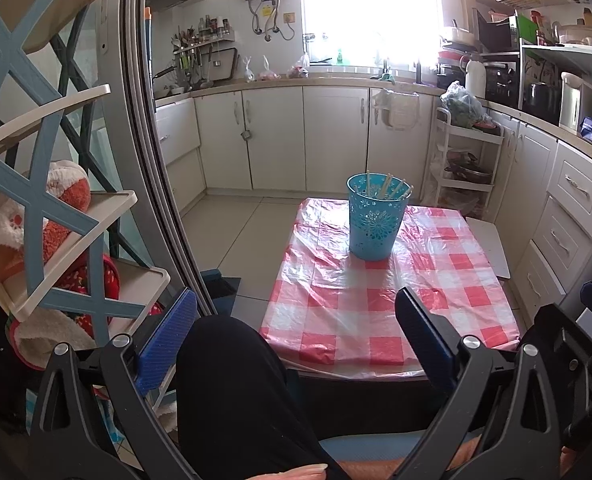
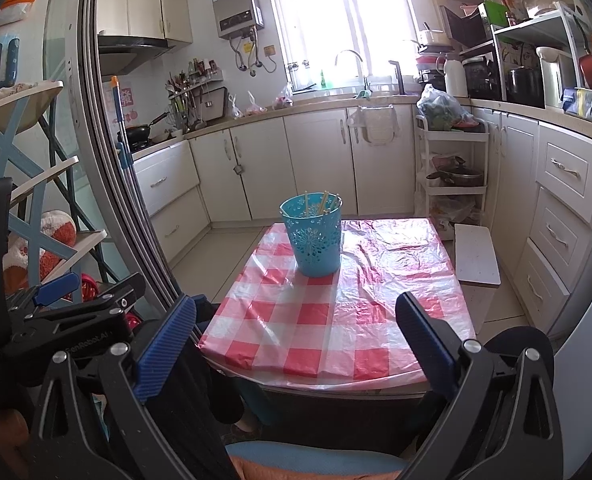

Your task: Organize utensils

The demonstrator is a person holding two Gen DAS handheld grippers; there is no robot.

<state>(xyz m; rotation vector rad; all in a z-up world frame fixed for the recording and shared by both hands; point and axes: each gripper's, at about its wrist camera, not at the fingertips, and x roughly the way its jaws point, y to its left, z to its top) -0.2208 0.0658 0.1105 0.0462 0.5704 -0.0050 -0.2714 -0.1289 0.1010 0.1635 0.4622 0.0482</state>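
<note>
**Cup of chopsticks waits ahead of both hands**

The surface (image 2: 376, 280) has a red checked cloth. On it the blue cup (image 2: 316, 236) stands upright, well apart from both hands. Thin chopsticks (image 1: 388, 186) stick up inside it.

From the left hand-held gripper (image 1: 296, 336) the cup lies at 1 o'clock. From the right hand-held gripper (image 2: 296, 344) it lies at 12 o'clock. Both are wide open and hold nothing. I think neither is clearly nearer.

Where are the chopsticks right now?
The chopsticks stand inside the blue cup on the checked tablecloth, toward the table's far end, ahead of both open grippers in both wrist views.
</note>
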